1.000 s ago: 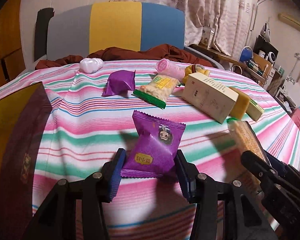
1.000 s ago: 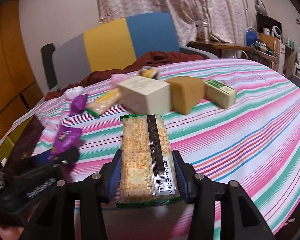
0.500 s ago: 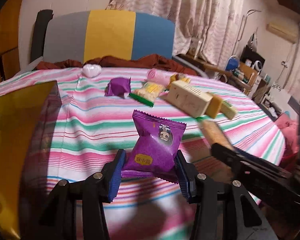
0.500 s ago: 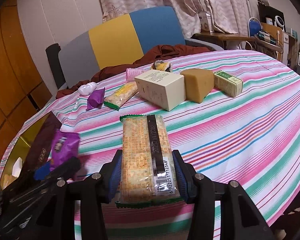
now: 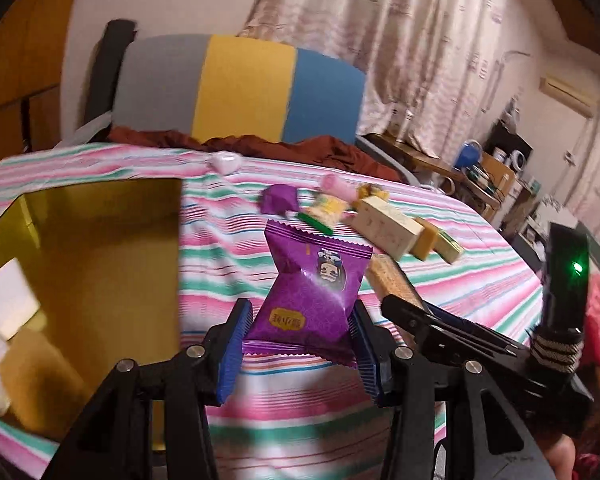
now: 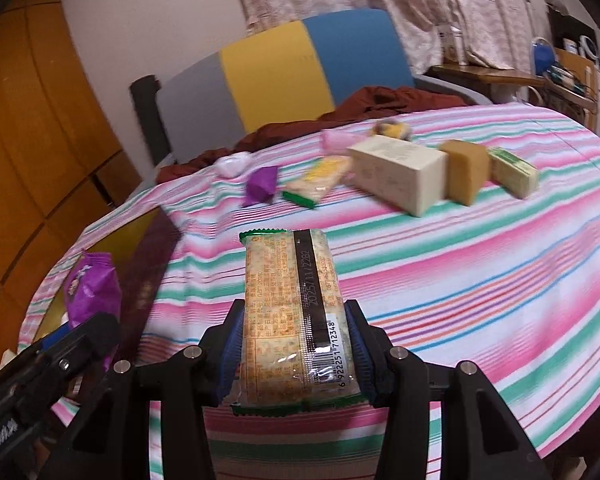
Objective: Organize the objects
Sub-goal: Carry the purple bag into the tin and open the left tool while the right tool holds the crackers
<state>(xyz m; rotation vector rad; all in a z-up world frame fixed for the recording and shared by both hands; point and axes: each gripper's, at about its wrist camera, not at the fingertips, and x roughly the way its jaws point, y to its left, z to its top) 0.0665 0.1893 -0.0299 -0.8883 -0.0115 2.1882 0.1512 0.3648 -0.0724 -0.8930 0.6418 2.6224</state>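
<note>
— While both packets are lifted over the striped table (image 6: 480,264), what is clamped?
— A purple snack packet (image 5: 314,292) is gripped by the left gripper (image 5: 300,350), near the gold box (image 5: 88,248); a cracker packet (image 6: 294,316) is gripped by the right gripper (image 6: 296,354).

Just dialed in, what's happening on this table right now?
A person is tidying snacks with two handheld grippers. The left gripper is shut on a purple snack packet, held above the striped tablecloth beside an open gold box. The right gripper is shut on a cracker pack. More snacks and a cream carton lie farther back.
</note>
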